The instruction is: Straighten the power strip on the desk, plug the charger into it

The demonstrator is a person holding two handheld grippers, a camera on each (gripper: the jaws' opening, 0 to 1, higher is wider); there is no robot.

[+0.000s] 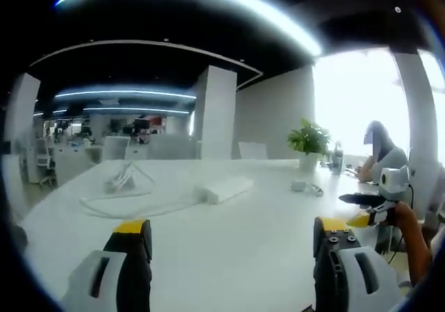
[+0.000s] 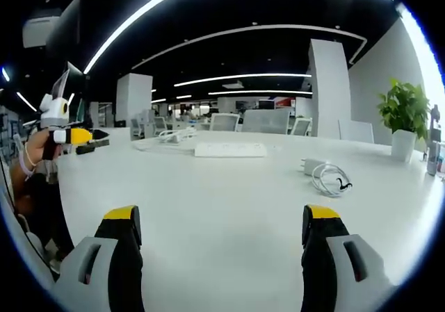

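1. Your worktop (image 1: 229,256) is a wide white surface that stretches away from both cameras into an open office with long ceiling light strips.
2. Your left hand-held gripper (image 1: 233,232) hangs over the near part of the worktop with its yellow-tipped jaws spread wide and nothing between them; in the right gripper view it comes in from the left edge (image 2: 89,140), held in your hand.
3. Your right hand-held gripper (image 2: 221,222) is likewise released, jaws wide apart over bare worktop, grasping nothing; the left gripper view catches it at the right edge (image 1: 361,201), its dark jaws pointing inward.
4. The power strip (image 2: 230,149) lies flat, well ahead of your right hand-held gripper and roughly centred between its jaws. From the left hand-held gripper it (image 1: 224,189) sits ahead too, set at an angle to that view, with its white cable (image 1: 132,204) looping away to the left.
5. The charger (image 2: 312,166) rests on the worktop right of the power strip, apart from it, with its coiled cord (image 2: 332,180) just beside it. In the left gripper view it (image 1: 300,185) is small and its detail is hard to tell.
6. A potted plant (image 2: 403,117) stands at the far right of the worktop.
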